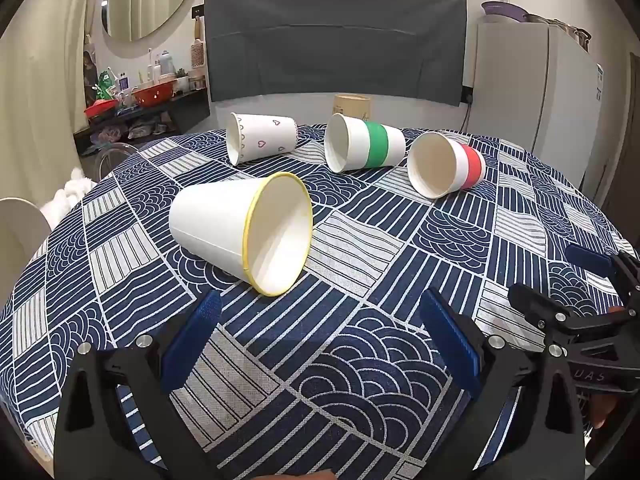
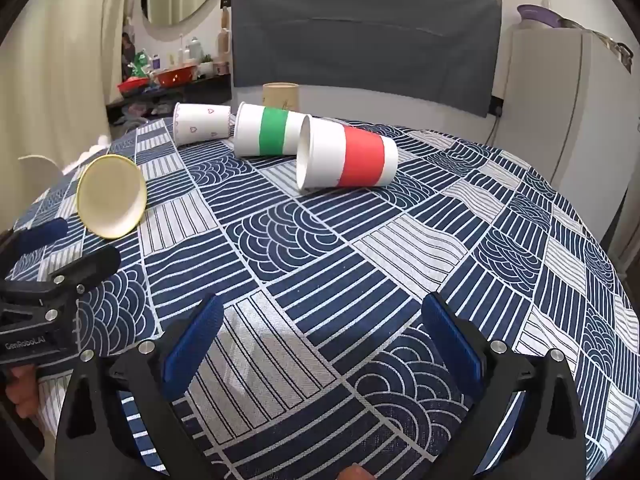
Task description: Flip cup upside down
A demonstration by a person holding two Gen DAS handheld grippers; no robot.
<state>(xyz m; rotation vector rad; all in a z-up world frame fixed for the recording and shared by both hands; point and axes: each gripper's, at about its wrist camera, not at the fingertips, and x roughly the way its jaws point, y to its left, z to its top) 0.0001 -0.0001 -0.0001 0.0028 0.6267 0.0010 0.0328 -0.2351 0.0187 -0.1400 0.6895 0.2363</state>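
Paper cups, four of them, all lying on their sides on the blue-and-white patterned tabletop (image 1: 360,240), none flipped yet. Taking the yellow-rimmed cup (image 1: 240,232) as our marker: it lies nearest the left gripper (image 1: 320,344), mouth turned toward the right. Behind it lies the heart-print cup (image 1: 262,138), further right the green-banded cup (image 1: 362,143), then the red-banded cup (image 1: 446,164) furthest right of the marker. A tan canister (image 1: 352,105) stands upright behind the green one. Left gripper hovers just short of the yellow-rimmed cup, fingers spread wide, holding nothing. Right gripper (image 2: 320,344) is likewise wide and empty, well back from the red-banded cup. This looks like the approach step. I'd say the next move calls for closing gently across a cup's wall, lifting, then turning it rim-down without crushing the thin paper.
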